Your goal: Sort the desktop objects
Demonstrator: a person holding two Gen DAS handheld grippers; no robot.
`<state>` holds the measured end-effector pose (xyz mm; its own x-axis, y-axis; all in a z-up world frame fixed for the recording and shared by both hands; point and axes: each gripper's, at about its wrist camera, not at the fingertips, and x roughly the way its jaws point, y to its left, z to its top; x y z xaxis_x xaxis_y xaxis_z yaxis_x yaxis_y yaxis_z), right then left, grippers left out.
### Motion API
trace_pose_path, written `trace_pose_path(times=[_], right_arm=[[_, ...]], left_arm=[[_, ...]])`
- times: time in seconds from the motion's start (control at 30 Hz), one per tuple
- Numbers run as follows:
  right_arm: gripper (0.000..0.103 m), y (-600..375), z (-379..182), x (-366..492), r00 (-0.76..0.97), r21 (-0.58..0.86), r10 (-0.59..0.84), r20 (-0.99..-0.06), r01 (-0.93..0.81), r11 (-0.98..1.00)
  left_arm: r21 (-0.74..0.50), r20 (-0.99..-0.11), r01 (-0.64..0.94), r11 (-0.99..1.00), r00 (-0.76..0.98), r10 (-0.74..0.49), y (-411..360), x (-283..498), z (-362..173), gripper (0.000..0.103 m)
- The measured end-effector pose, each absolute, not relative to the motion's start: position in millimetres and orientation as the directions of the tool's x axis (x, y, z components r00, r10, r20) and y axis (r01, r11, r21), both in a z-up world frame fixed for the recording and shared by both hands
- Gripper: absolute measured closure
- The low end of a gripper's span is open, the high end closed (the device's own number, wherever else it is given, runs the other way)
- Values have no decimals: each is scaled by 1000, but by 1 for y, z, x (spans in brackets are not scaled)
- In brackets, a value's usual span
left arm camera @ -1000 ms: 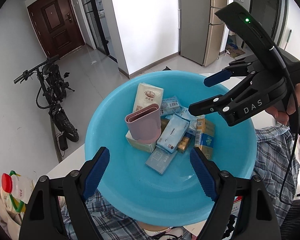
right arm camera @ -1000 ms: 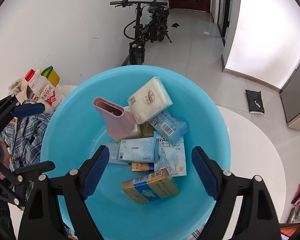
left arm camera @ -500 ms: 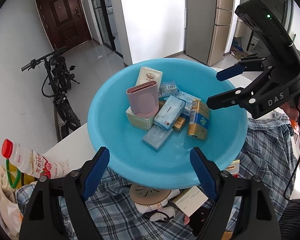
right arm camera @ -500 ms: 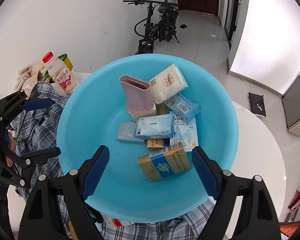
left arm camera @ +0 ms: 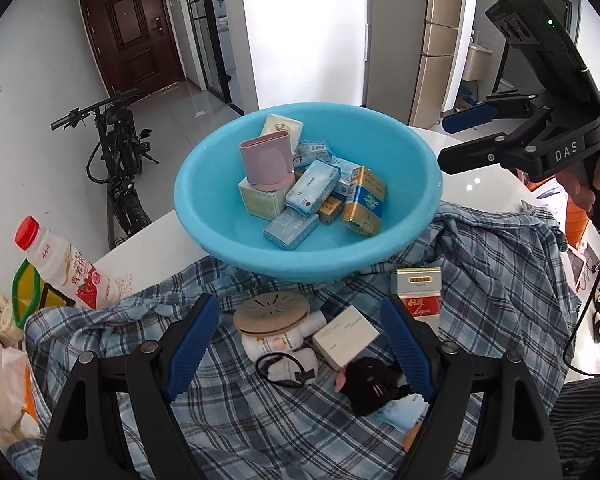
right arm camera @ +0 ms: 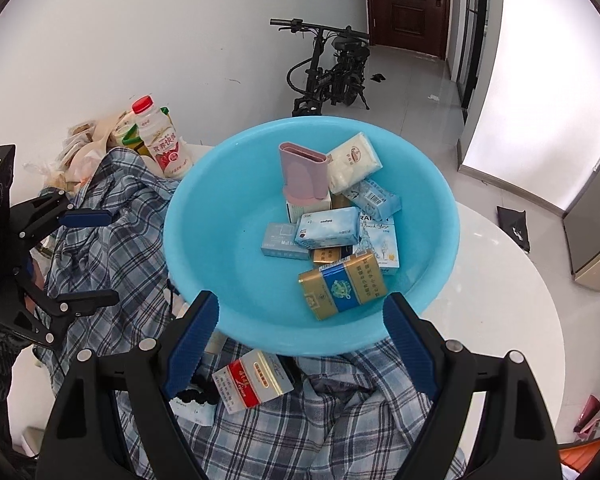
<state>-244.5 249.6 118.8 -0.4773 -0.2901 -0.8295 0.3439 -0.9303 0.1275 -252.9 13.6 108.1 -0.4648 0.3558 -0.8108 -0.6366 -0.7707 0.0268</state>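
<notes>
A blue basin (left arm camera: 204, 216) (right arm camera: 204, 248) sits on the white table and holds a pink holder (left arm camera: 266, 164) (right arm camera: 302, 174), tissue packs and several small boxes, among them a gold-and-blue box (left arm camera: 364, 202) (right arm camera: 342, 286). On the plaid shirt (left arm camera: 500, 272) (right arm camera: 112, 216) in front of it lie a round wooden-lidded jar (left arm camera: 272, 314), a white box (left arm camera: 346, 338), a red-and-white box (left arm camera: 418, 292) (right arm camera: 252, 380), a black hair tie (left arm camera: 280, 370) and a black cat-face pouch (left arm camera: 366, 382). My left gripper (left arm camera: 300, 344) (right arm camera: 86, 256) hangs open over these loose items. My right gripper (right arm camera: 296, 336) (left arm camera: 458, 136) is open at the basin's near rim, holding nothing.
A red-capped drink bottle (left arm camera: 56, 264) (right arm camera: 160, 140) and bags lie at the table's left edge. A black e-bike (left arm camera: 120, 160) (right arm camera: 328, 68) stands on the floor beyond the table. Bare white tabletop (right arm camera: 500, 300) stretches right of the basin.
Both grippers have drawn back from over the basin toward me. The basin now sits farther off, and the shirt with its loose items has come into view. Both stay open.
</notes>
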Motion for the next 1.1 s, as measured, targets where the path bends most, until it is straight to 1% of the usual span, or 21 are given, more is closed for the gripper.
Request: trace_pose_path(times=[0.1, 0.23, 0.5, 0.57, 0.7, 0.83, 0.97, 1.1], right_arm=[[20, 251, 116, -227, -473, 140, -313, -824, 365, -920], [20, 251, 110, -205, -465, 152, -334, -820, 385, -910], [20, 247, 96, -163, -450, 145, -359, -818, 442, -885], [20, 247, 91, -153, -439, 148, -364, -822, 453, -879], [20, 247, 80, -134, -421, 151, -368, -829, 465, -872], [20, 248, 65, -115, -424, 144, -363, -829, 467, -873], [20, 250, 50, -100, -437, 130, -350, -829, 457, -880], [20, 253, 38, -88, -443, 138, -349, -826, 441, -887]], left_arm=[[44, -793, -629, -776, -494, 355, 10, -231, 108, 18], [16, -781, -614, -789, -501, 374, 4, -211, 107, 18], [-46, -795, -568, -822, -477, 374, -9, -183, 95, 18], [-64, -804, -572, -817, -456, 382, -10, -177, 89, 18], [-32, -809, -565, -824, -469, 354, -10, -163, 75, 18], [-60, -802, -508, -859, -488, 345, -15, -152, 59, 18], [-48, -790, -468, -882, -523, 320, -16, -141, 46, 18], [-95, -781, -442, -892, -523, 342, -16, -131, 35, 18]])
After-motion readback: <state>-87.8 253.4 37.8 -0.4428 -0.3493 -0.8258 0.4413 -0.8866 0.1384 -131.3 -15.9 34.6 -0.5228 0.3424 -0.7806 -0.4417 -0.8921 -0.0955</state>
